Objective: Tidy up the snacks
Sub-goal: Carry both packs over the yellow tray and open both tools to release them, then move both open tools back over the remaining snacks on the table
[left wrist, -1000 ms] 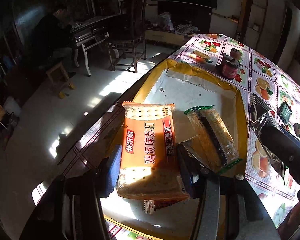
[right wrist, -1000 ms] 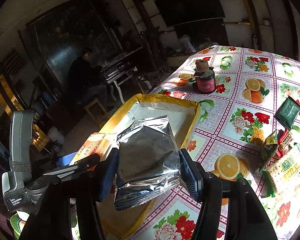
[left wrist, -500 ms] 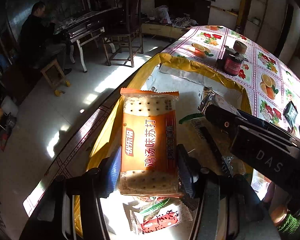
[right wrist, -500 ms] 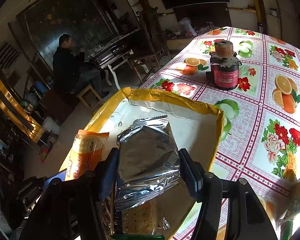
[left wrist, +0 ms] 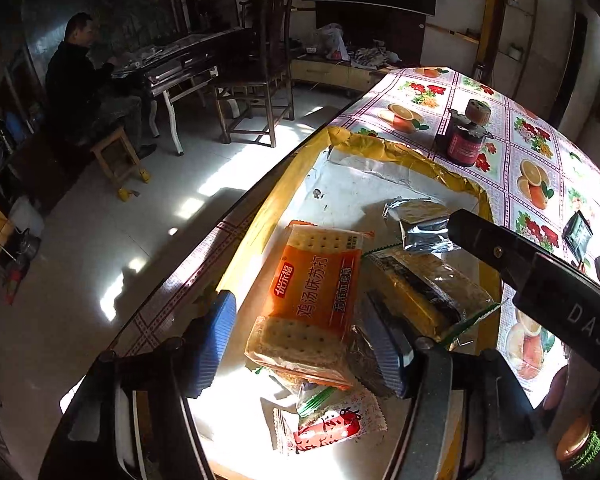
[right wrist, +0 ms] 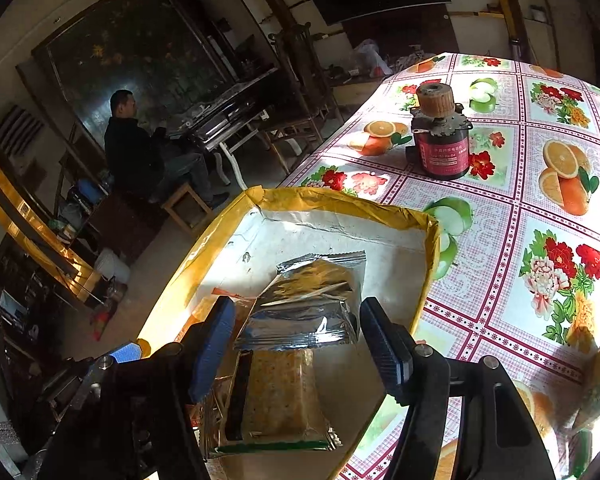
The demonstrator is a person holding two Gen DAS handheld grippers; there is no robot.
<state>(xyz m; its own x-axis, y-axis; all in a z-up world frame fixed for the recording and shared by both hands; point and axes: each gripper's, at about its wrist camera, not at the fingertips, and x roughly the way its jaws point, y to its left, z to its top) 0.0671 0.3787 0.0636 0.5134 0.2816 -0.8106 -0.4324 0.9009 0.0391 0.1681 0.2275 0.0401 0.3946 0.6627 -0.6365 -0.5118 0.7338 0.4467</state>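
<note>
An orange cracker pack (left wrist: 312,304) lies in the yellow-rimmed tray (left wrist: 380,148) on top of other snacks. My left gripper (left wrist: 300,320) straddles it with its jaws opening, and a gap shows beside the left pad (left wrist: 216,340). A silver foil pack (right wrist: 308,304) rests in the tray (right wrist: 340,196) across a clear pack of brown crackers (right wrist: 276,396). My right gripper (right wrist: 298,312) hangs just behind it, jaws opening, with neither pad pressing on it. The left wrist view shows the silver pack (left wrist: 420,224) under a right finger (left wrist: 500,248).
A dark red can (right wrist: 440,144) stands on the fruit-and-flower tablecloth (right wrist: 540,200) beyond the tray. Loose snack packets (left wrist: 578,232) lie to the right. A small red and white packet (left wrist: 328,424) is in the tray's near end. The table edge runs left of the tray. A person (left wrist: 80,80) sits far off.
The right gripper carried the silver pack over the tray and let it drop onto the clear cracker pack. The left jaws spread, leaving the orange pack lying in the tray.
</note>
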